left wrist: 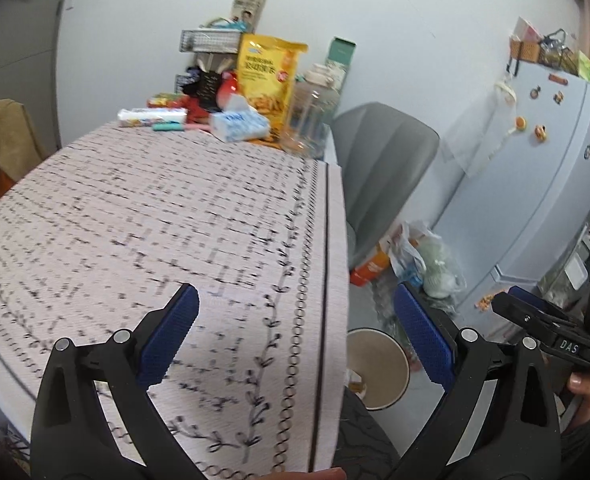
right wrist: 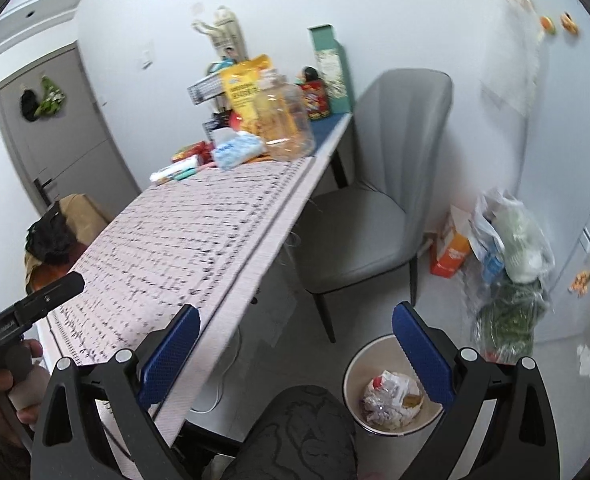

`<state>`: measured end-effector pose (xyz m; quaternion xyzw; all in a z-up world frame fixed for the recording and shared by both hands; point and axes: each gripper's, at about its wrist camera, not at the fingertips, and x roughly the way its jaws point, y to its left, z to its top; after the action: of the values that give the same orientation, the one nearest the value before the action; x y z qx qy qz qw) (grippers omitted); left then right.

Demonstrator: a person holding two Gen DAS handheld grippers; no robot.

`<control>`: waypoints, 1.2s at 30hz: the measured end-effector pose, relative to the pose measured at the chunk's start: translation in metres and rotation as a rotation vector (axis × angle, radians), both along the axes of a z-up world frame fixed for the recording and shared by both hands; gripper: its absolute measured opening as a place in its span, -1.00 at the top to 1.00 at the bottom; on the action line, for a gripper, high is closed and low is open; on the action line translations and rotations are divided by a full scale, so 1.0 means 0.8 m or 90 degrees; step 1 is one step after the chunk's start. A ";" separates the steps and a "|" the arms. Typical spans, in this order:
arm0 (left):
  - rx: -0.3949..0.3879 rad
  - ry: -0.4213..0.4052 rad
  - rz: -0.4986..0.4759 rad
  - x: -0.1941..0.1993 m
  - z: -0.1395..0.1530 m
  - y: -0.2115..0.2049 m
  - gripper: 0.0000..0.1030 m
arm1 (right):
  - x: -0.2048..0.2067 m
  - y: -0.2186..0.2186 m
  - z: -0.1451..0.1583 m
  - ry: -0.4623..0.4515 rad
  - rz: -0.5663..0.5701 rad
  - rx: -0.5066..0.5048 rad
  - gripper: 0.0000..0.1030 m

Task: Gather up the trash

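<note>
A round cream waste bin [right wrist: 353, 376] stands on the floor beside the table, with crumpled wrappers [right wrist: 391, 398] lying inside it. In the left wrist view the same bin [left wrist: 391, 364] shows below the table edge. My right gripper [right wrist: 295, 344] hangs open above the floor between table and bin, nothing between its blue pads. My left gripper [left wrist: 297, 326] is open over the near right edge of the table, also empty. The right gripper's black tip [left wrist: 535, 320] appears at the right of the left wrist view.
The table [left wrist: 155, 208] carries a patterned pink cloth. At its far end stand a yellow snack bag [left wrist: 269, 76], a clear plastic jar [left wrist: 311, 116], a tissue pack [left wrist: 241, 122] and boxes. A grey chair [right wrist: 367, 208], bags on the floor [right wrist: 507, 248] and a fridge [left wrist: 535, 184] stand to the right.
</note>
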<state>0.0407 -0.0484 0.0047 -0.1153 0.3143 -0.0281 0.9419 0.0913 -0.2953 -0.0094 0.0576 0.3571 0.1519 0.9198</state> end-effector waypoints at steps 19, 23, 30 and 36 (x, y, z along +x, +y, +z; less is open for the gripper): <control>0.015 -0.068 0.060 -0.063 0.045 0.048 -0.88 | -0.034 0.063 0.046 -0.059 0.079 -0.011 -0.84; 0.010 -0.075 0.056 -0.065 0.046 0.043 -0.88 | -0.035 0.059 0.046 -0.059 0.074 -0.009 -0.84; 0.017 -0.080 0.044 -0.064 0.048 0.030 -0.88 | -0.032 0.046 0.042 -0.055 0.060 -0.009 -0.84; 0.018 -0.082 0.042 -0.066 0.048 0.027 -0.88 | -0.032 0.046 0.040 -0.060 0.062 -0.007 -0.84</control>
<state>-0.0122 -0.0270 0.0429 -0.1100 0.2496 0.0003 0.9621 0.0655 -0.2586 0.0225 0.0279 0.3168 0.1972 0.9274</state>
